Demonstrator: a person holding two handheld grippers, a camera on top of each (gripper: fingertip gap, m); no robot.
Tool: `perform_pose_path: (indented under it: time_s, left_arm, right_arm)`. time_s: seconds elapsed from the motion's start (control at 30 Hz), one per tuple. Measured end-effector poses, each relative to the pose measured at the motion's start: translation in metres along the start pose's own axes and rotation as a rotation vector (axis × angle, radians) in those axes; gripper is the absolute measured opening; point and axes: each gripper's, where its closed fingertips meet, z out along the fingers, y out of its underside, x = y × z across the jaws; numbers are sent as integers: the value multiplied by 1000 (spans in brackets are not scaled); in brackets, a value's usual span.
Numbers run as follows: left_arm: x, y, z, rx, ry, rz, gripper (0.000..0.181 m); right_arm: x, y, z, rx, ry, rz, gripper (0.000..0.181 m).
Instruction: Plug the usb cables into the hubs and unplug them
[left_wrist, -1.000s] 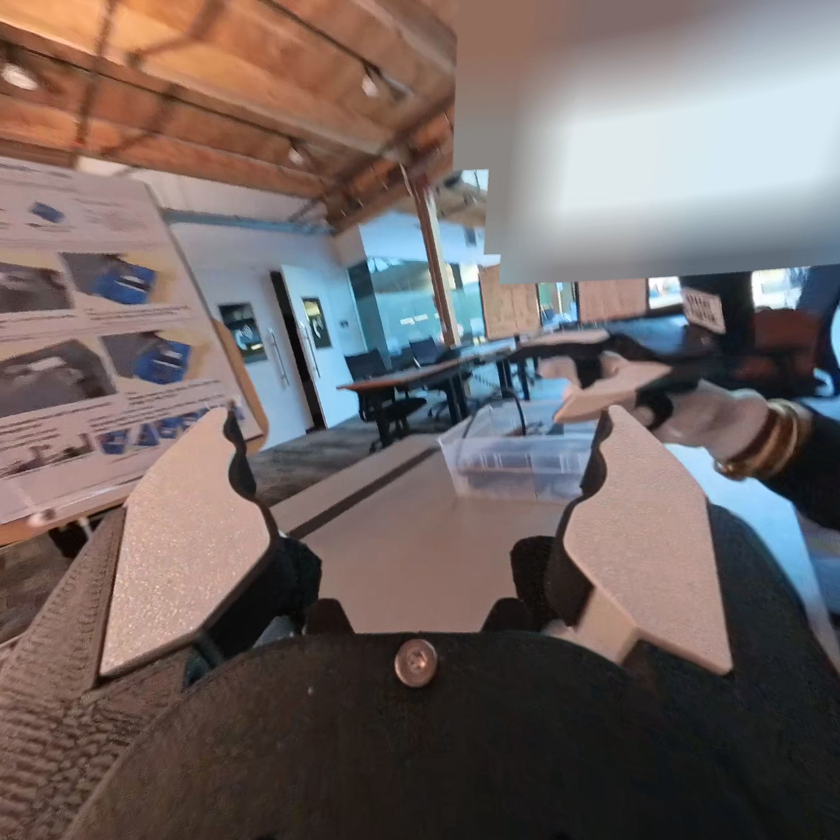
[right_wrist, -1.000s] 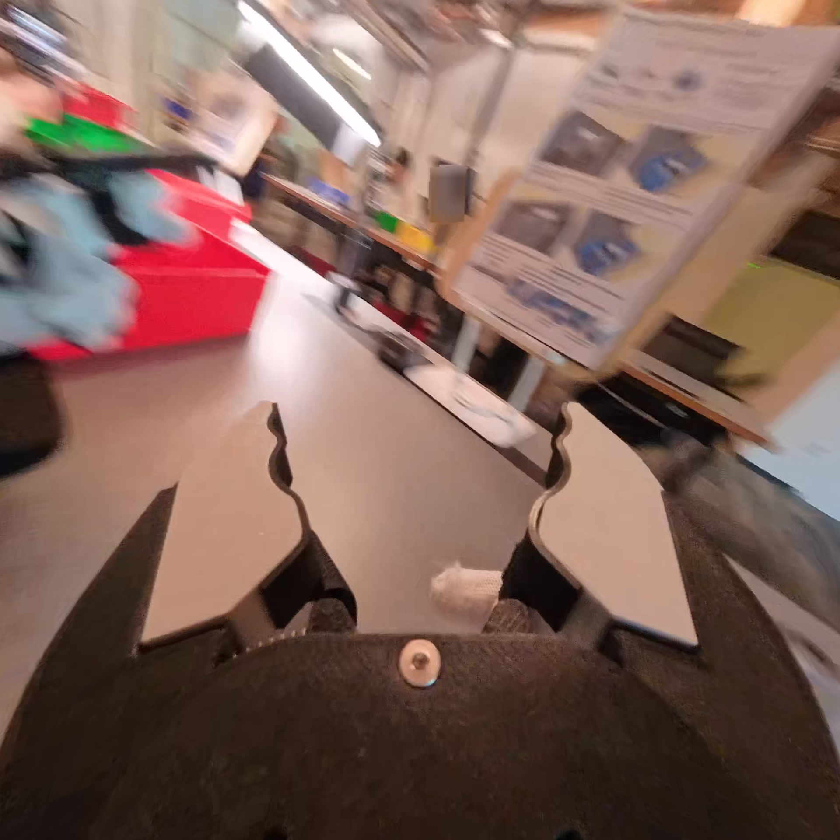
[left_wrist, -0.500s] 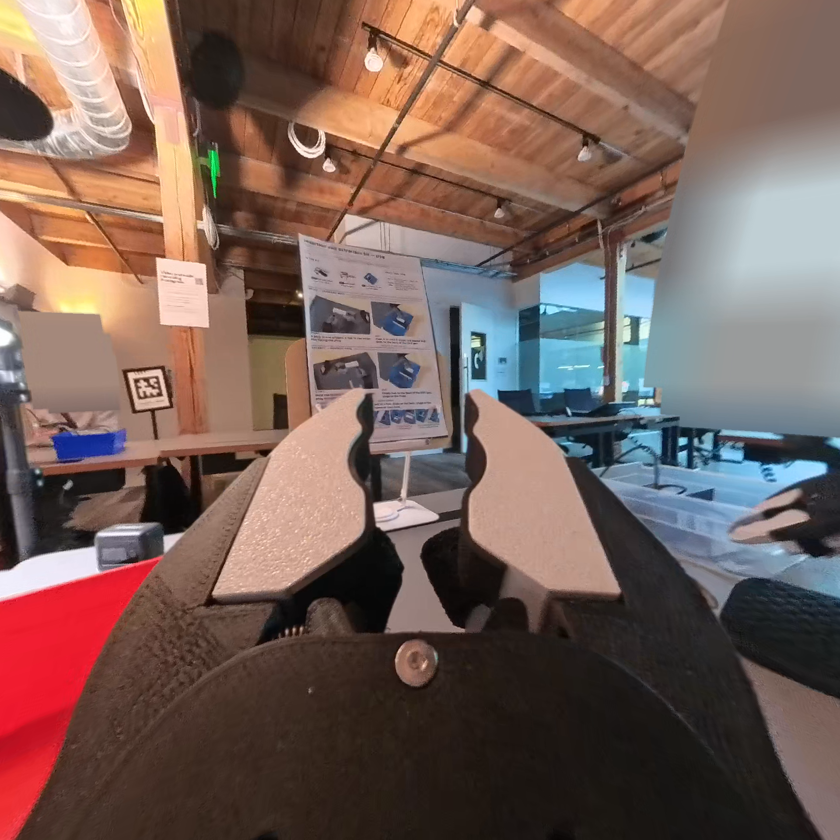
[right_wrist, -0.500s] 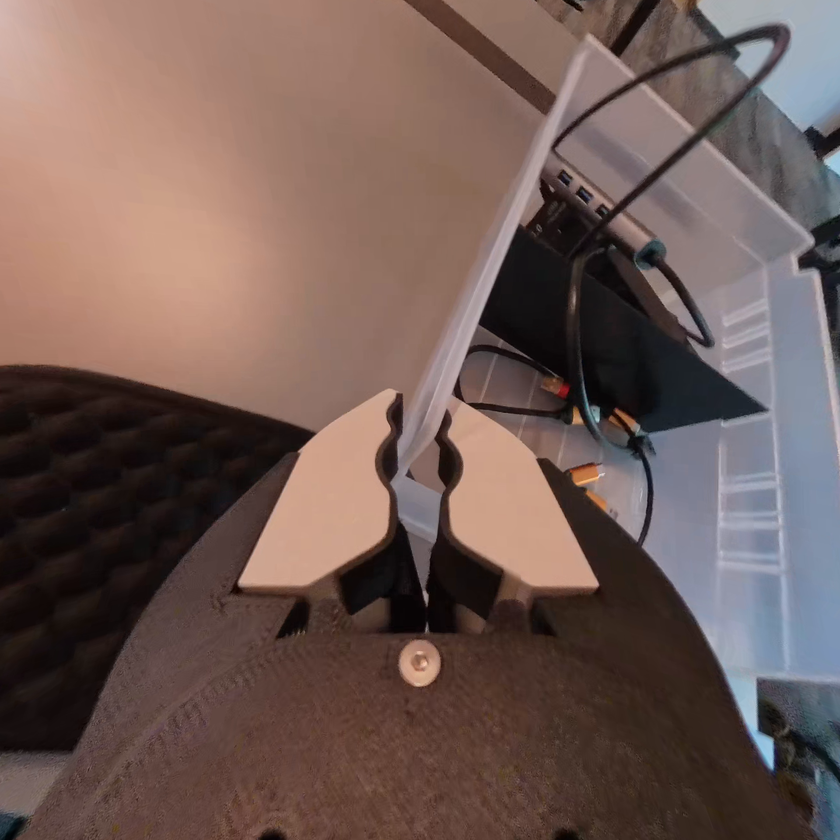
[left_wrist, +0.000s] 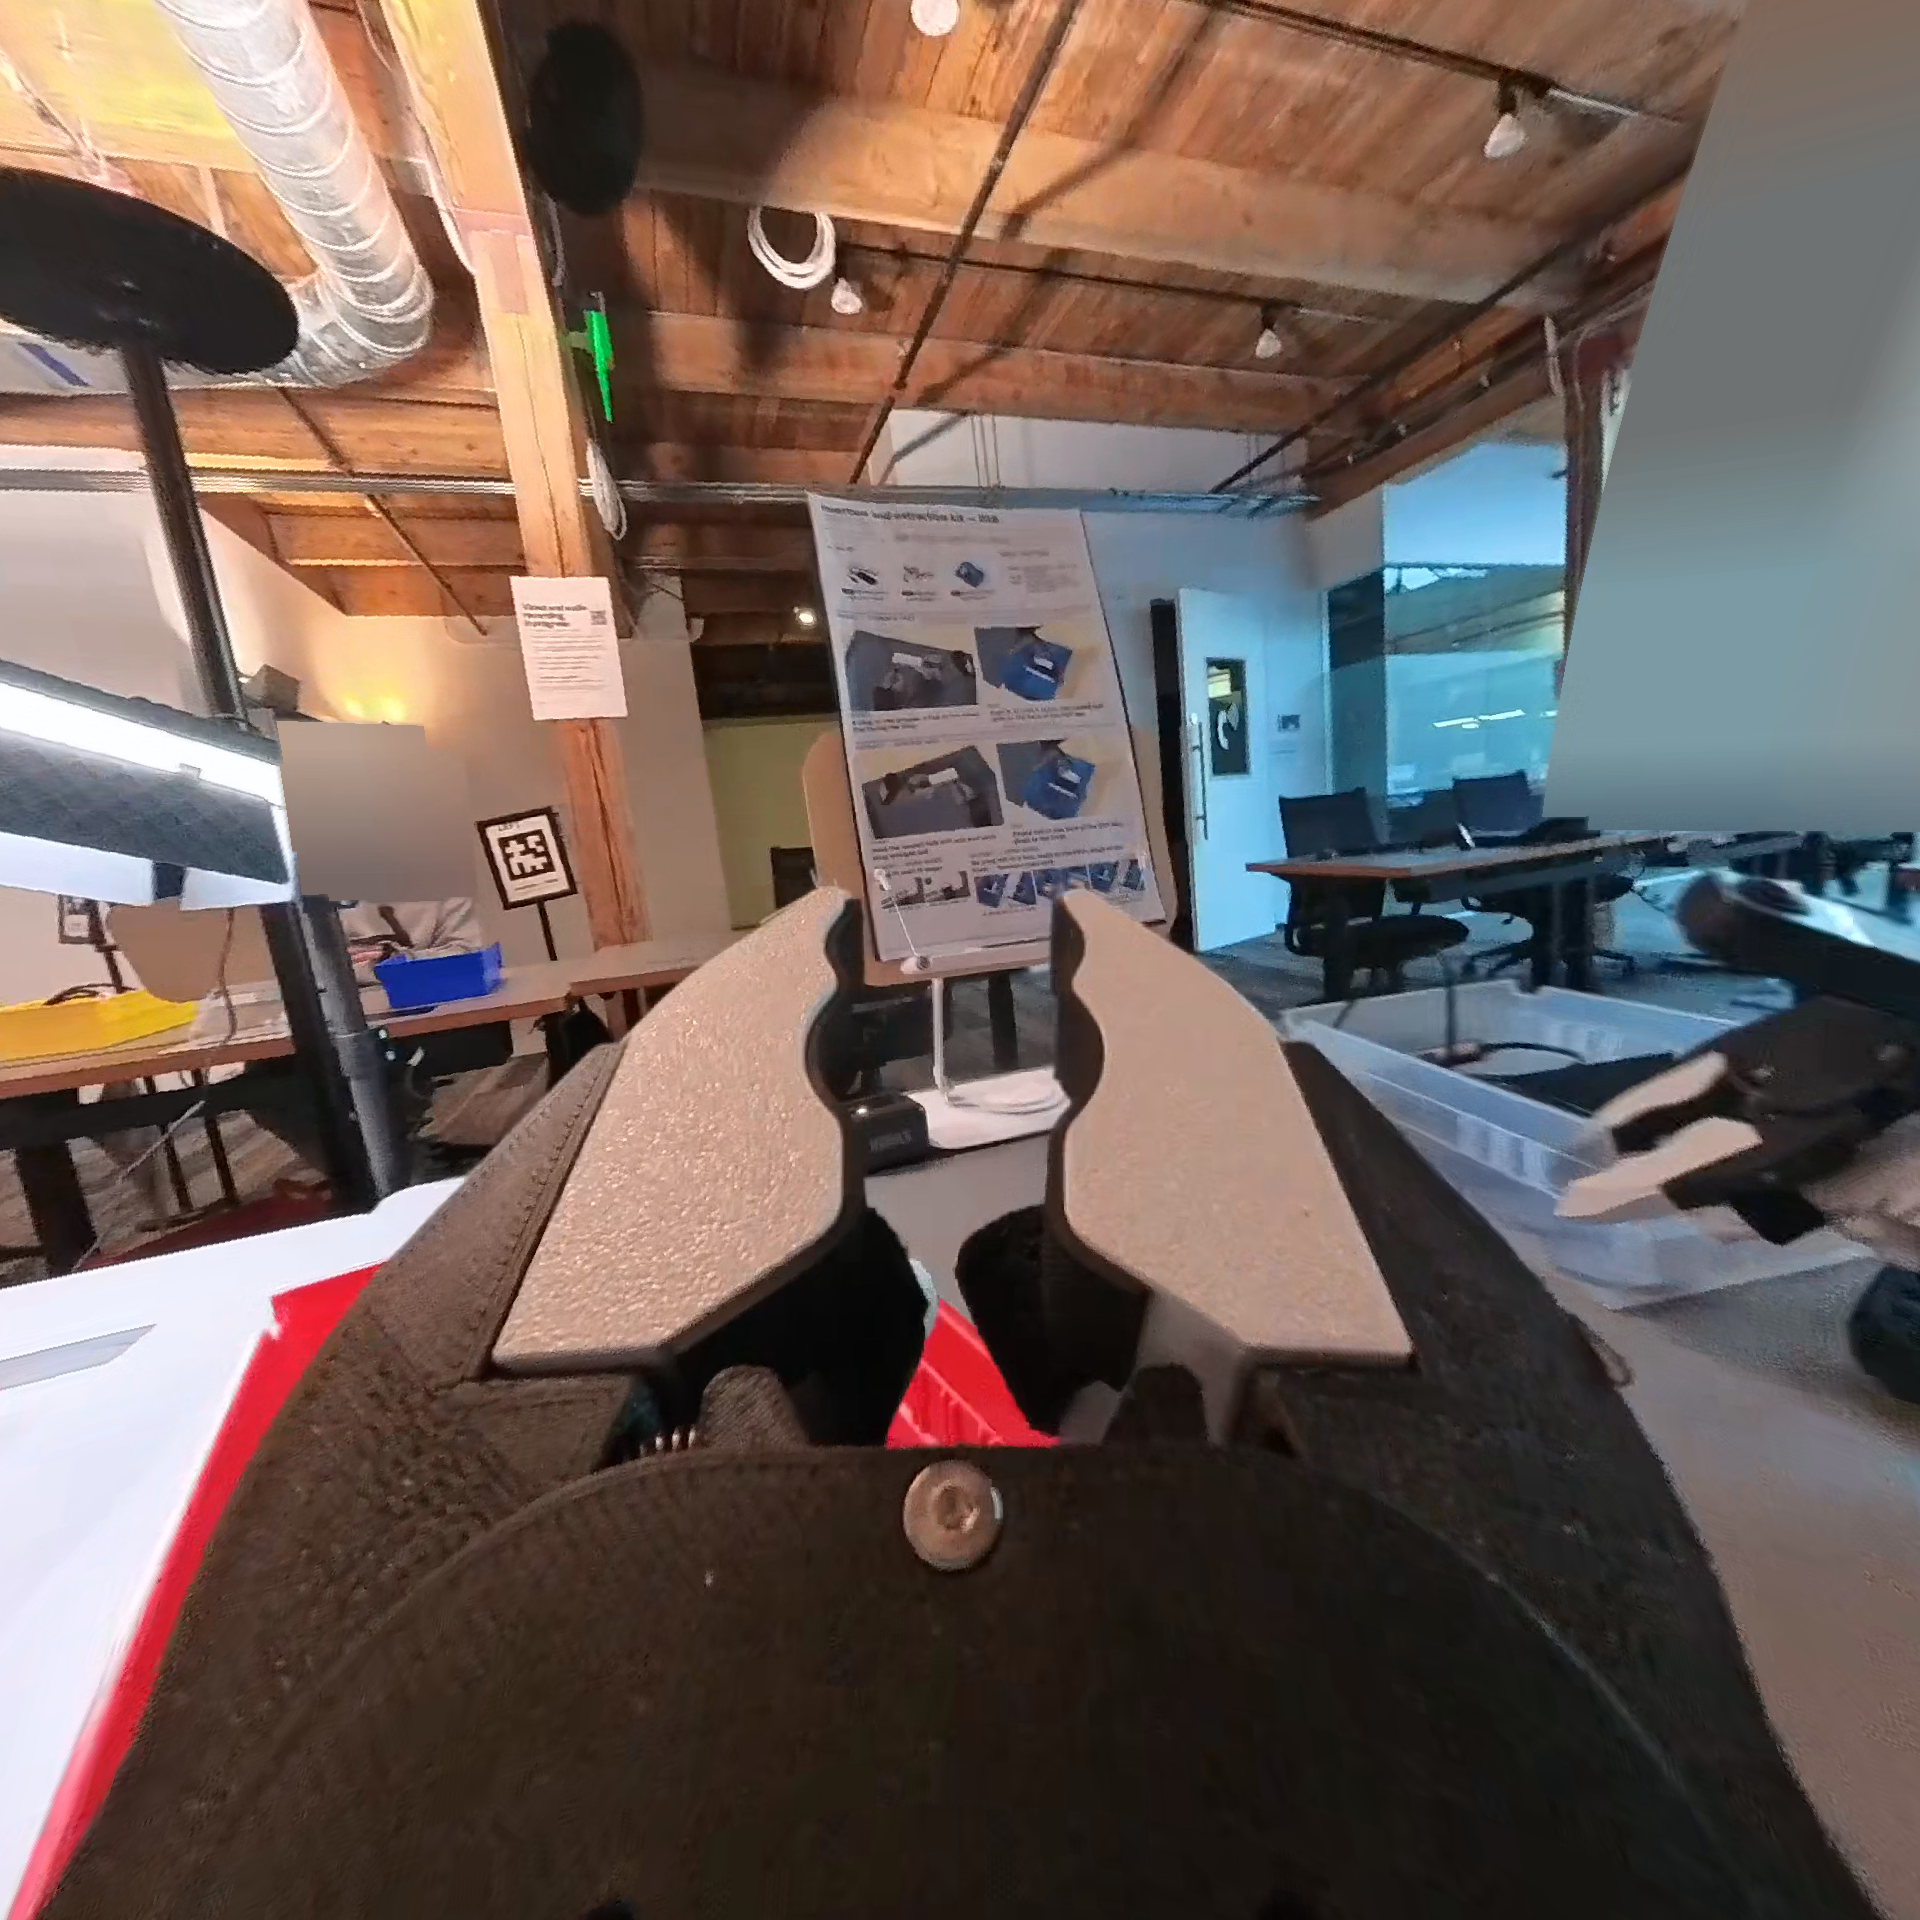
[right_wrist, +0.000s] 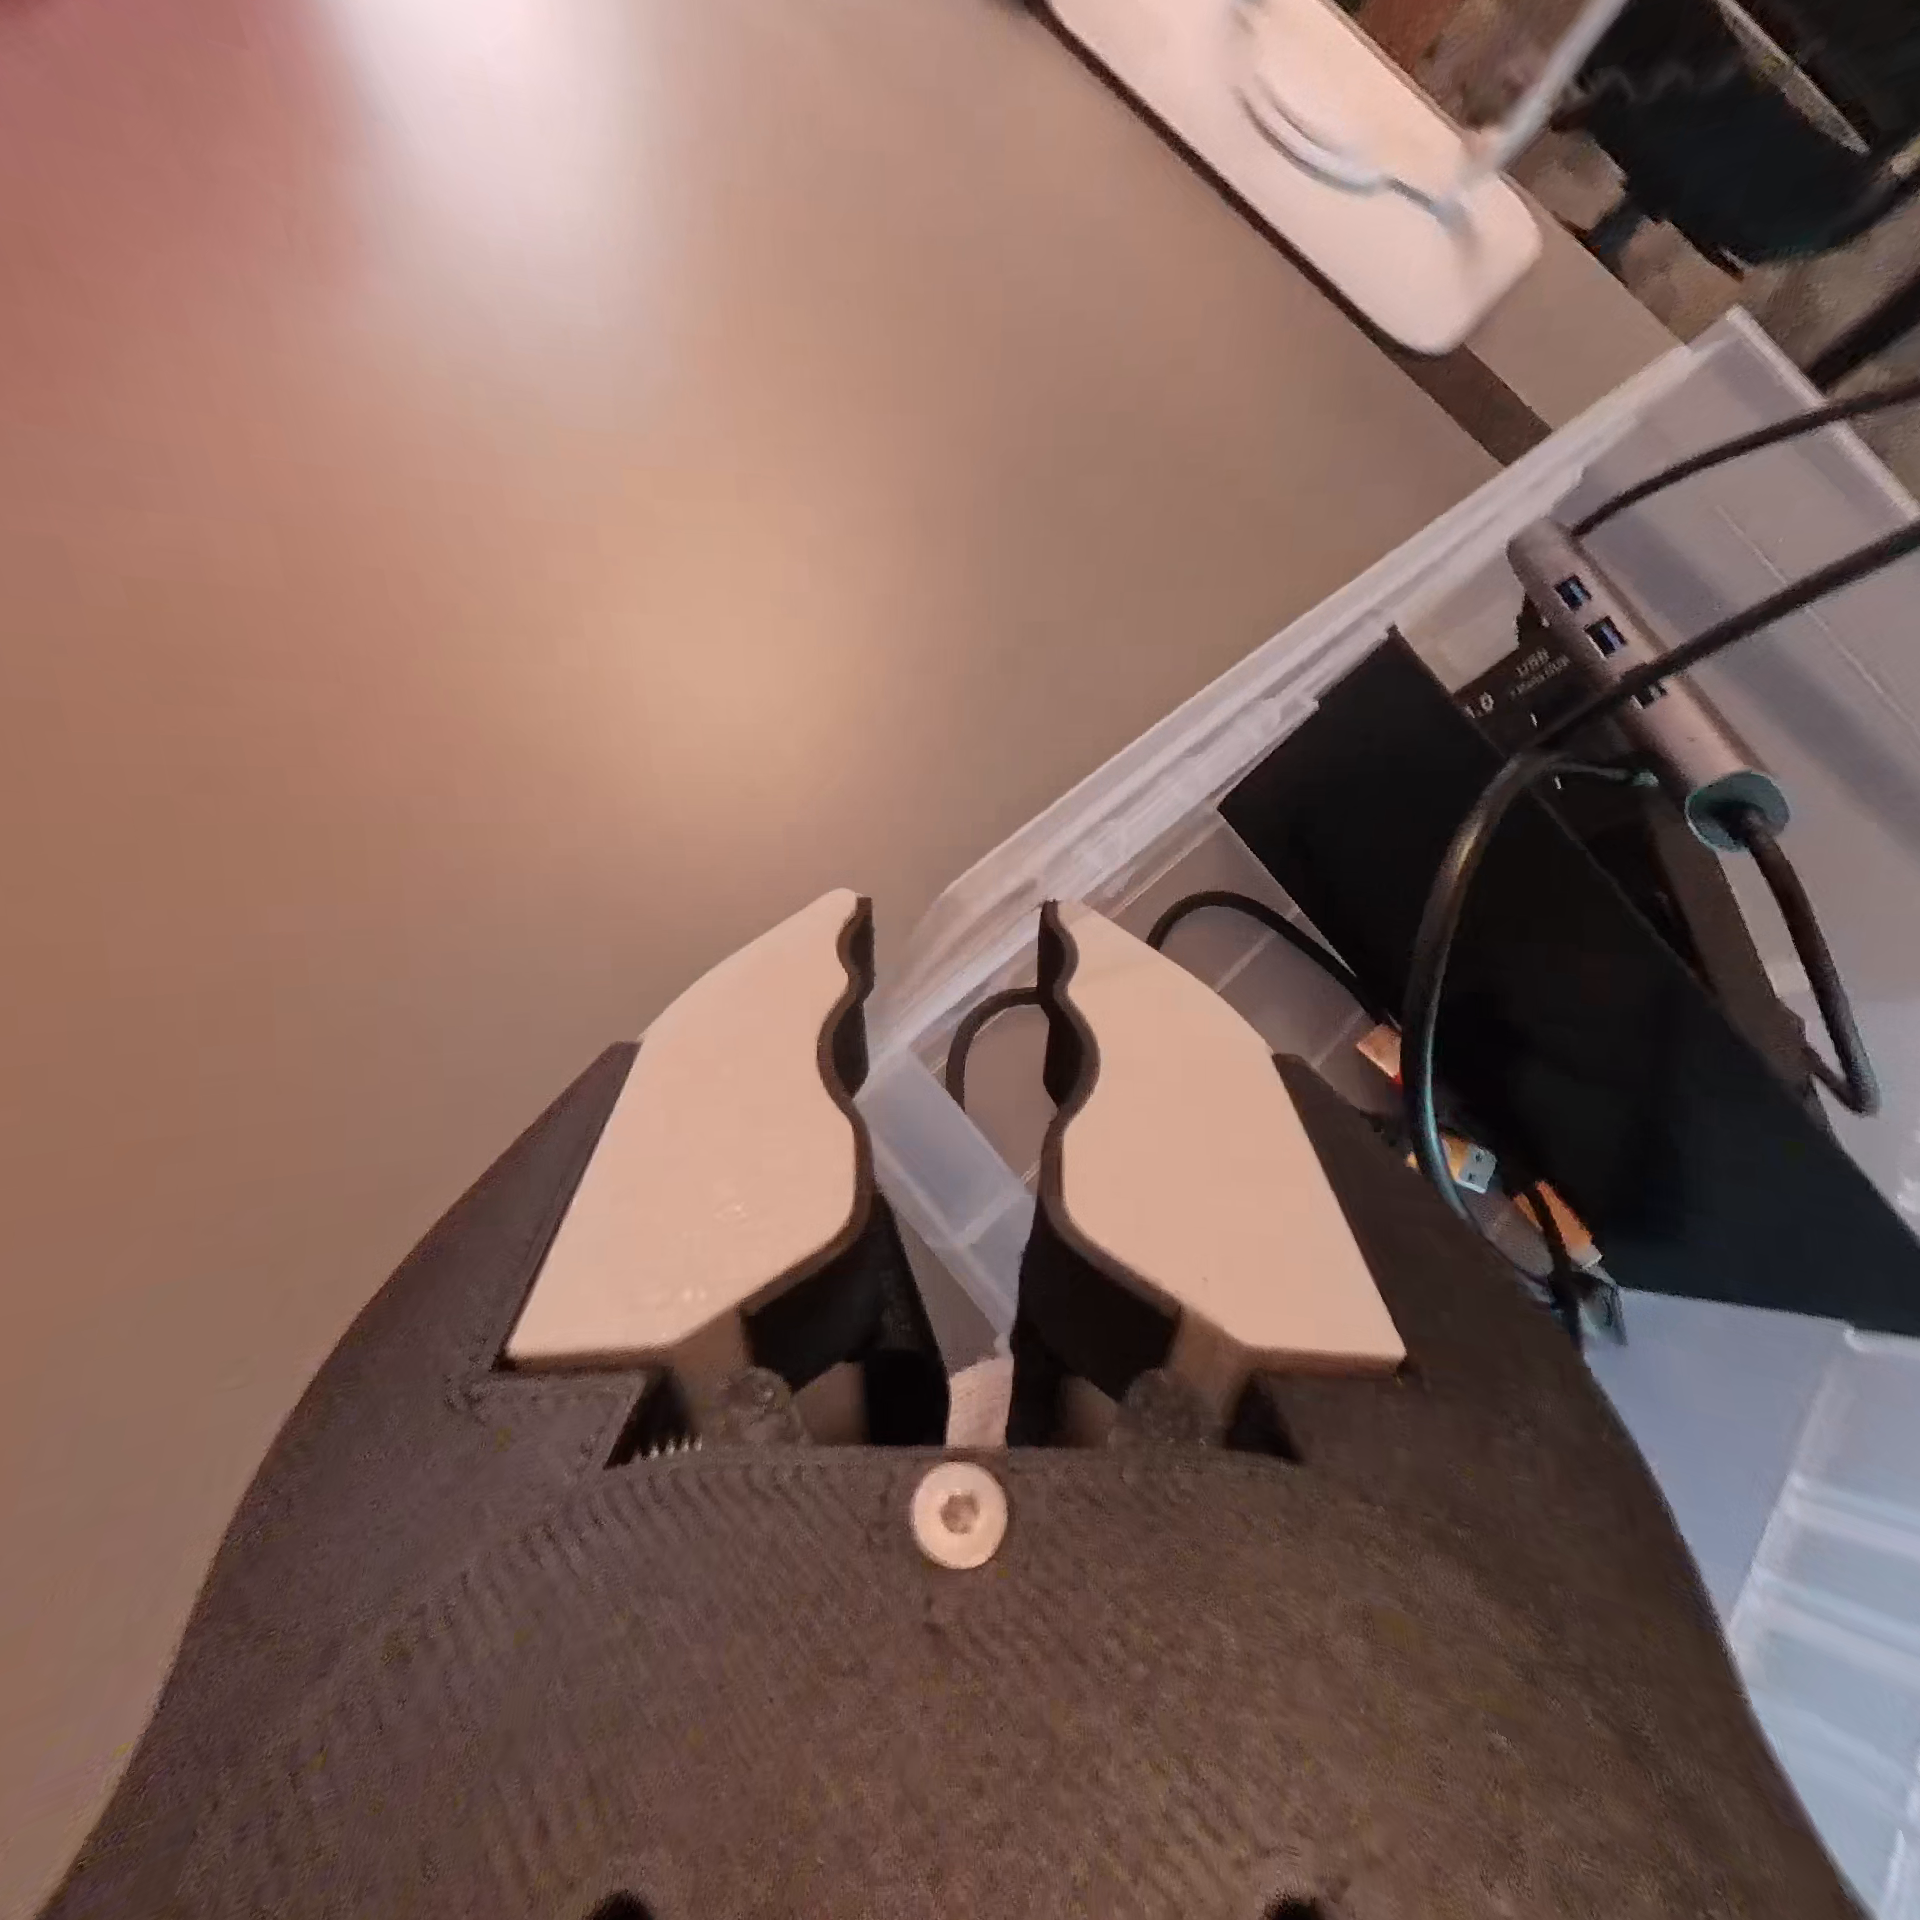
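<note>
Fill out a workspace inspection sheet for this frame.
Surface: smooth tan table.
Job's things: grey hub on a black stand inside a clear bin.
Clutter: red bin; white stand base.
Grippers: left gripper partly open, empty; right gripper astride the bin's corner, grip unclear.
Cables: black cables looped in the bin, loose plugs on its floor.
Surroundings: poster, office desks.

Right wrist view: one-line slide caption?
Right hand-held gripper partly open astride the clear bin rim; USB hub and cables inside.
</note>
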Motion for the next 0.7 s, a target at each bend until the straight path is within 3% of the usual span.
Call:
perform_pose_path:
  time_s: [0.33,0.57,0.7]
  left_arm:
    - [-17,2,-20,-102,-9,115,38]
    - [-26,22,-39,-320,12,285,54]
    - [-23,41,-50,-437,90,320,62]
  right_arm:
    - [-122,-88,49,55,-213,-186,33]
    - [-196,-136,68,116,-455,-241,34]
    - [-234,-155,63,197,-665,-216,37]
